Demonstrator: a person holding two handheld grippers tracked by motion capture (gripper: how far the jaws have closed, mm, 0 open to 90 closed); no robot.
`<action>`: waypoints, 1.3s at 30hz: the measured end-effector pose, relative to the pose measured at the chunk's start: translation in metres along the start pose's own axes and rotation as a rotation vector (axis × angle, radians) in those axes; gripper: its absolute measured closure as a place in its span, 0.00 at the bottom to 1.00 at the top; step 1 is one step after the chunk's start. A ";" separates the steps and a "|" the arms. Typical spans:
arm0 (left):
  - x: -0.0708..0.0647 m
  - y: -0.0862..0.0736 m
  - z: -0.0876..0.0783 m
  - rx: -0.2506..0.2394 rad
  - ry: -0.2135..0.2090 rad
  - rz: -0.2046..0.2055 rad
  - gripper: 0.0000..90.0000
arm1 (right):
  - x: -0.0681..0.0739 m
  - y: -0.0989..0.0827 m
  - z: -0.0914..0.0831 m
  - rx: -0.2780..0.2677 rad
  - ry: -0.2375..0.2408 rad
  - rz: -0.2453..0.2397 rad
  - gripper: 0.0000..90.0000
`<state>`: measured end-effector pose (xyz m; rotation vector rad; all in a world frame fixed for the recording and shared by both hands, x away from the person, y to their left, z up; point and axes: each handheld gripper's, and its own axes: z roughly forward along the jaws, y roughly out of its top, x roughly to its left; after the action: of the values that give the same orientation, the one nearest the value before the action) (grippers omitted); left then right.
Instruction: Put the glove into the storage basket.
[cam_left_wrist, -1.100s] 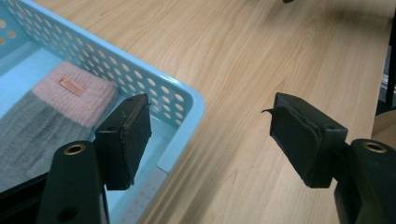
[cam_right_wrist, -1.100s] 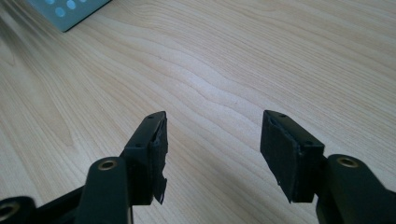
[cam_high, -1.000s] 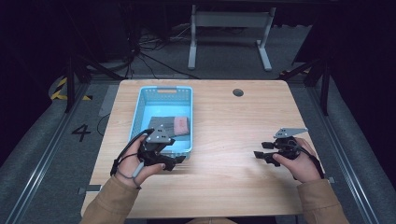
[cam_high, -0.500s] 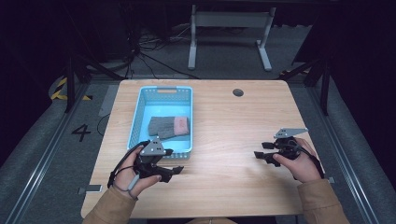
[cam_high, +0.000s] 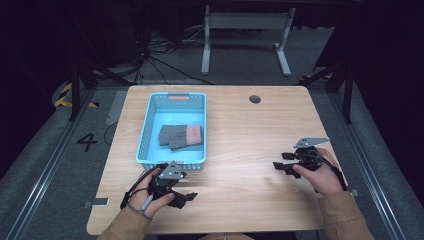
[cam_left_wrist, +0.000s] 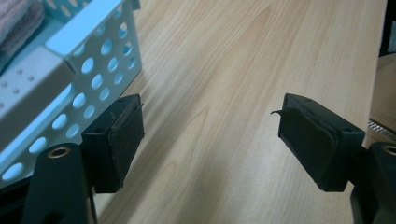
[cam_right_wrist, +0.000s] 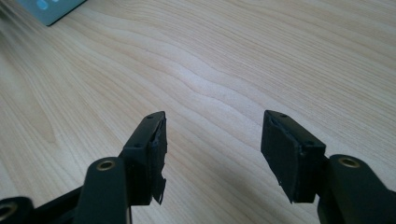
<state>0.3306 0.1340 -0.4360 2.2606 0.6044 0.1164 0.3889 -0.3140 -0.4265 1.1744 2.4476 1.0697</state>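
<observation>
Claws (cam_high: 186, 197) apart over pale wooden table (cam_high: 250, 150)

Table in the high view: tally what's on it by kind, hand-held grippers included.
Blue basket: 1
Grey glove with pink cuff, lying in the basket: 1
Grippers: 2, left gripper and right gripper, both open and empty
Total: 4

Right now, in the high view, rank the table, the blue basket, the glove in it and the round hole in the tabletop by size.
1. table
2. blue basket
3. glove
4. round hole
</observation>
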 end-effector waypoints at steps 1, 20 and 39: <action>0.000 -0.002 0.001 -0.002 0.005 -0.003 0.25 | 0.000 -0.001 0.001 -0.001 -0.003 0.000 0.46; 0.011 -0.024 0.027 0.031 0.033 0.009 0.24 | -0.014 -0.016 0.018 -0.020 -0.133 0.016 0.47; 0.012 -0.023 0.023 0.015 0.038 0.002 0.24 | -0.013 -0.016 0.019 -0.013 -0.127 0.011 0.47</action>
<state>0.3389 0.1374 -0.4697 2.2777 0.6248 0.1563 0.3969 -0.3209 -0.4527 1.2140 2.3374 0.9809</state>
